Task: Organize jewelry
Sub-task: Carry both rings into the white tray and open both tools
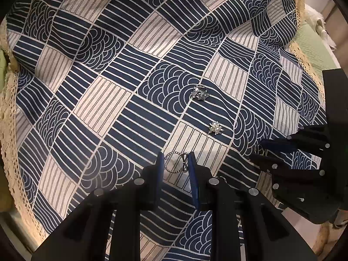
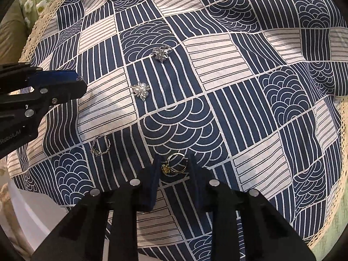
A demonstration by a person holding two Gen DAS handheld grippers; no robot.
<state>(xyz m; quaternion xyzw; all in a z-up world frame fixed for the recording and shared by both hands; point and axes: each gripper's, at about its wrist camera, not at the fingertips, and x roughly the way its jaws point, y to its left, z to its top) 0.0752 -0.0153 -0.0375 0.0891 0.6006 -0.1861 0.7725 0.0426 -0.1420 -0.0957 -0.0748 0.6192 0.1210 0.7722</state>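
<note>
Left tool (image 1: 176, 155): clenched on the beaded ring (image 1: 175, 162), pointing steeply down at the cloth; both blue pads press the band from opposite sides.
Beaded ring: a thin silver band of tiny beads with a small bow on it, seen face-on in the left wrist view, with the bow next to the pad on the right of the picture. In the right wrist view only a silver glint shows at that tool's tip.
Right tool (image 2: 174, 157): grasping the gold ring (image 2: 176, 164), also pointing steeply down; the ring fills the gap between the 2 pads.
Gold ring: a plain band with a gold ornament that sits against the pad on the left of the picture. Whether it is off the cloth I cannot tell.
Twisted ring (image 2: 100, 145): lies flat on the cloth, apart from both tools, left of the right tool in its own view.
Pearl flower piece (image 1: 215, 128): on the cloth beyond the left tool's tips, touching nothing.
Silver cluster piece (image 1: 200, 93): farther out on a navy patch, near the pearl flower piece but apart from it.
Cloth (image 1: 108, 100): navy and cream patchwork of stripes and wave arcs, slightly rumpled, carrying all 3 loose pieces.
Lace border (image 1: 8, 130): cream, along the cloth's edge.
Green quilt (image 1: 308, 39): shows past the lace.
</note>
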